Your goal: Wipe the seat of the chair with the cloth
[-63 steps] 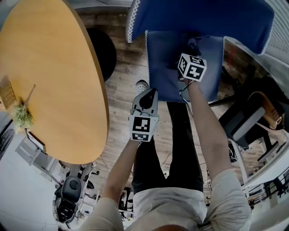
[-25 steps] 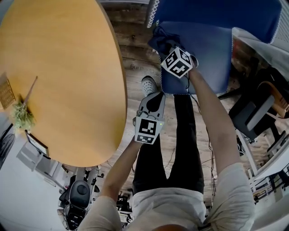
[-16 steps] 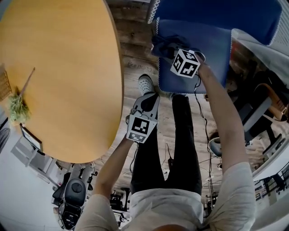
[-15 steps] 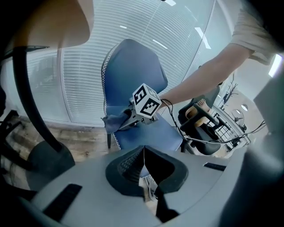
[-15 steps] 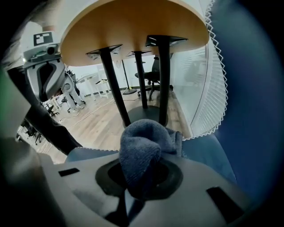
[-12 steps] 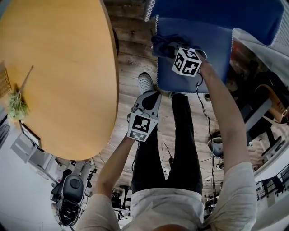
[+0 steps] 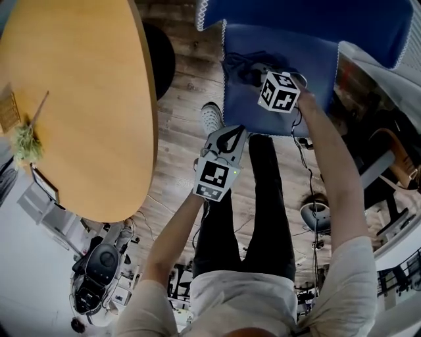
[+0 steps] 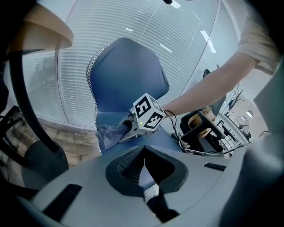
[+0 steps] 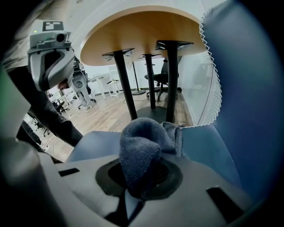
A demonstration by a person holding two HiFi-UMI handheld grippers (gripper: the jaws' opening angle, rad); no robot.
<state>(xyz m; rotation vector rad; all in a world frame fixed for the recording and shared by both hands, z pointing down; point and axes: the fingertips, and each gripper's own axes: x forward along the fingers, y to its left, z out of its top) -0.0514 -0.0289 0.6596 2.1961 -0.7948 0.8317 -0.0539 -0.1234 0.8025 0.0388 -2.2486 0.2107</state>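
The blue chair seat lies at the top of the head view, under its blue backrest. A dark blue-grey cloth is bunched on the seat's left part. My right gripper is shut on the cloth and presses it onto the seat; its marker cube hides the jaws. In the right gripper view the cloth fills the jaws above the seat. My left gripper hangs shut and empty in front of the seat's front edge. The left gripper looks at the cloth and seat.
A round wooden table fills the left, its dark base standing beside the chair. The person's legs and a shoe are below the seat. Black office chairs and cables crowd the right.
The right gripper has slid the cloth from the seat's left front corner rightward and inward across the seat. The left gripper has stayed shut near the front edge.
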